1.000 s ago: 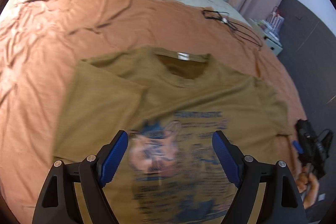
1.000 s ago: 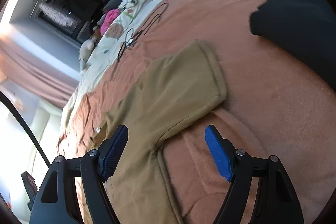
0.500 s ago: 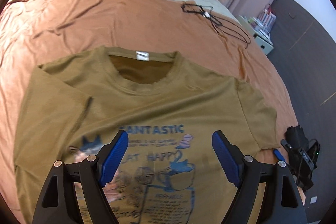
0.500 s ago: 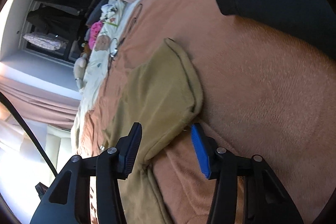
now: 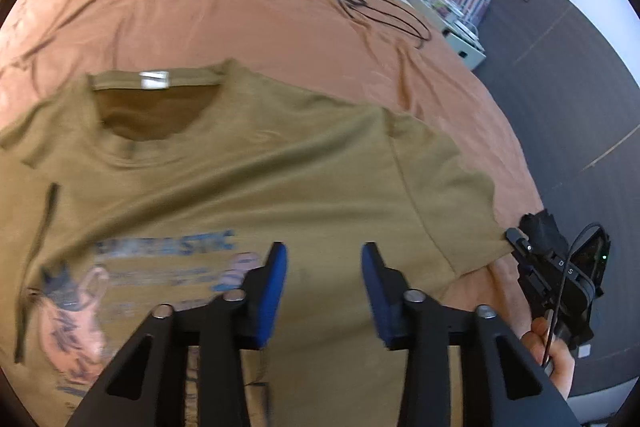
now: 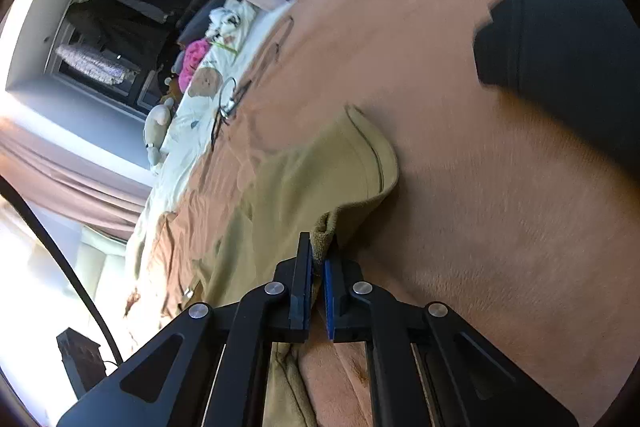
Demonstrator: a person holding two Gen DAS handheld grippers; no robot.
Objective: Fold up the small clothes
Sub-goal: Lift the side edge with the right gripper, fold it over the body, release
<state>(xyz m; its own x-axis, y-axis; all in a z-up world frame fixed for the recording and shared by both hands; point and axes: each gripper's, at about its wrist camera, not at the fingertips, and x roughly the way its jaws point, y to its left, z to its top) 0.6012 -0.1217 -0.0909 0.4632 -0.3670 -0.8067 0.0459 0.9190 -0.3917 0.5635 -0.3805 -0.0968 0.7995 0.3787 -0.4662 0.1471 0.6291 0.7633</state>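
An olive-tan T-shirt (image 5: 280, 163) with a blue print lies face up on the orange bedspread (image 5: 200, 19), collar away from me. My left gripper (image 5: 324, 281) hovers over the shirt's chest, partly open and empty. My right gripper (image 6: 317, 267) is shut on the lower corner of the shirt's right sleeve (image 6: 348, 167), pinching a fold of cloth between its blue pads. The right gripper also shows in the left wrist view (image 5: 556, 275) at the sleeve hem, held by a hand.
A black cable (image 5: 360, 3) lies on the bedspread beyond the shirt. Pillows and soft toys (image 6: 200, 75) sit at the head of the bed. A dark garment (image 6: 560, 39) lies near the sleeve. A white bedside unit (image 5: 460, 31) stands right of the bed.
My right gripper closed from wide open onto the sleeve corner. My left gripper narrowed its opening and shifted right across the shirt's chest.
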